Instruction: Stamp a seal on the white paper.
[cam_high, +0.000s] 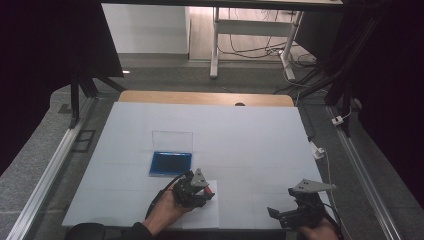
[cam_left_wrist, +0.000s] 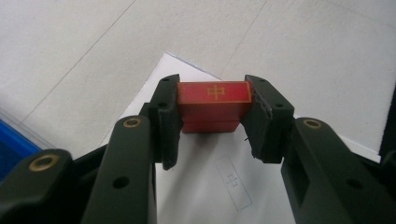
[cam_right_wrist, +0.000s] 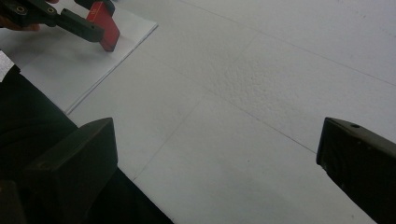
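A red block (cam_left_wrist: 212, 105) with a gold mark on its top face sits between the jaws of my left gripper (cam_left_wrist: 212, 85), which is shut on its two sides. In the high view this gripper (cam_high: 206, 190) is at the table's front centre, over a white paper sheet (cam_high: 202, 212). The right gripper view shows the red block (cam_right_wrist: 105, 25) tilted, its lower end at the sheet (cam_right_wrist: 70, 65); I cannot tell if they touch. My right gripper (cam_right_wrist: 218, 135) stands open over bare table, and the high view places it (cam_high: 280, 204) at the front right.
A blue case (cam_high: 170, 162) with its clear lid (cam_high: 172, 141) raised lies left of centre, beyond the left gripper. The sheet carries a small printed rectangle (cam_left_wrist: 233, 182). White covering (cam_high: 250, 135) spans the table, with a wooden edge (cam_high: 200, 97) at the far side.
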